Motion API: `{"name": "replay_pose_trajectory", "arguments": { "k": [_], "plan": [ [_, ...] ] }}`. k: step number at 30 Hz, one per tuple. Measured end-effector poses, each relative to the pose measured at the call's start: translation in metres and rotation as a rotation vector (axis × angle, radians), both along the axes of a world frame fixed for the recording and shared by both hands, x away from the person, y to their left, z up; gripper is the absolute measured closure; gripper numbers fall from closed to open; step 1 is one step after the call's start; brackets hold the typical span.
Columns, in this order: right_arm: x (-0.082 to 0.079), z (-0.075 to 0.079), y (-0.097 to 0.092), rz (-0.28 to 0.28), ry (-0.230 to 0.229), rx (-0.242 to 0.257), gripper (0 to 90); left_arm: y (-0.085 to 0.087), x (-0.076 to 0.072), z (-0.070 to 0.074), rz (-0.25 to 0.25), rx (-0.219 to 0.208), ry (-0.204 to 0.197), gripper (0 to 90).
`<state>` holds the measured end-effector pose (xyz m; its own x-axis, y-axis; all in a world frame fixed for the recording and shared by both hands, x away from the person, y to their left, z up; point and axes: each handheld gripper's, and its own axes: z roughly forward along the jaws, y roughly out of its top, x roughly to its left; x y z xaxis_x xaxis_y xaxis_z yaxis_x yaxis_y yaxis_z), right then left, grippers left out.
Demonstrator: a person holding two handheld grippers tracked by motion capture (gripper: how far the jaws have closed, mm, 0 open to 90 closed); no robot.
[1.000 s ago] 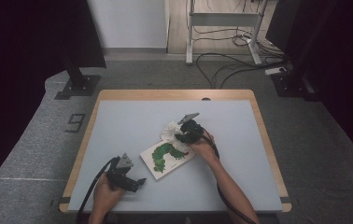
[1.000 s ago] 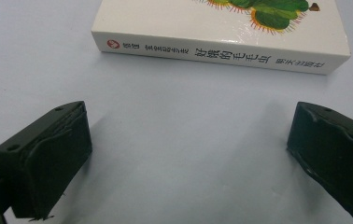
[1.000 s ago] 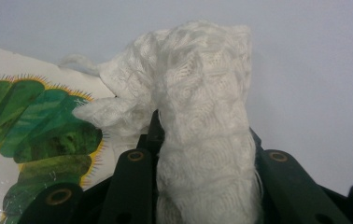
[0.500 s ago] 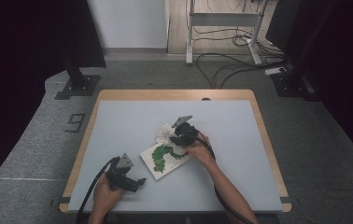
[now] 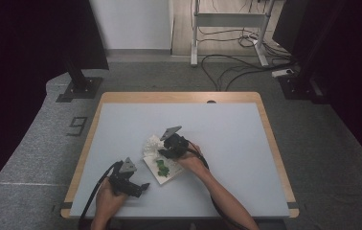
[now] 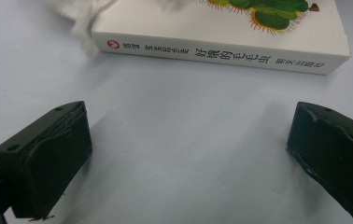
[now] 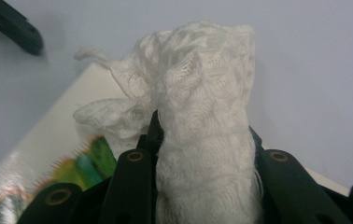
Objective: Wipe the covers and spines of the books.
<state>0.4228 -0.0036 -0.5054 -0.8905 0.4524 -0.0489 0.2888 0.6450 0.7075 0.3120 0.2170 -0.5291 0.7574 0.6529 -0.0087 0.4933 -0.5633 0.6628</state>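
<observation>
Taking the book [image 5: 164, 166] as the landmark: nearest the person, the left hand-held gripper [image 5: 141, 188] rests on the surface [image 5: 246, 143] just short of the book's spine side, jaws spread wide with nothing between them; in the left gripper view the long white spine [image 6: 221, 52] runs straight across in front of those jaws, a strip of bare surface between. The book lies flat, cover up, its long axis slanting away to the left in the high view. Over its far corner the right hand-held gripper [image 5: 164, 152] is clamped on a bunched white cloth [image 7: 202, 121], which pokes out past the jaw tips above the cover and spills off the far edge [image 5: 152, 143]. So the right hand is the one on the cloth and the wiping looks to be its job, sweeping along the cover toward the near corner; the left is placed to steady the spine. Nothing stands between either gripper and the book
</observation>
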Motion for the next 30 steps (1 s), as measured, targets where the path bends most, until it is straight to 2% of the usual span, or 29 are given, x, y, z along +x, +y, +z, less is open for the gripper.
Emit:
{"name": "replay_pose_trajectory", "arguments": {
  "k": [12, 22, 30],
  "plan": [
    [-0.020, 0.001, 0.033, 0.089, 0.001, 0.006, 66.6, 0.000, 0.000, 0.000, 0.000, 0.002, 0.000, 0.0],
    [-0.019, 0.003, 0.033, 0.090, 0.021, 0.018, 66.1, 0.000, 0.000, 0.000, 0.000, 0.002, 0.000, 0.0],
    [-0.018, 0.017, 0.031, 0.096, 0.016, 0.043, 66.1, 0.000, 0.000, 0.000, 0.001, 0.002, 0.000, 0.0]
  ]
}}
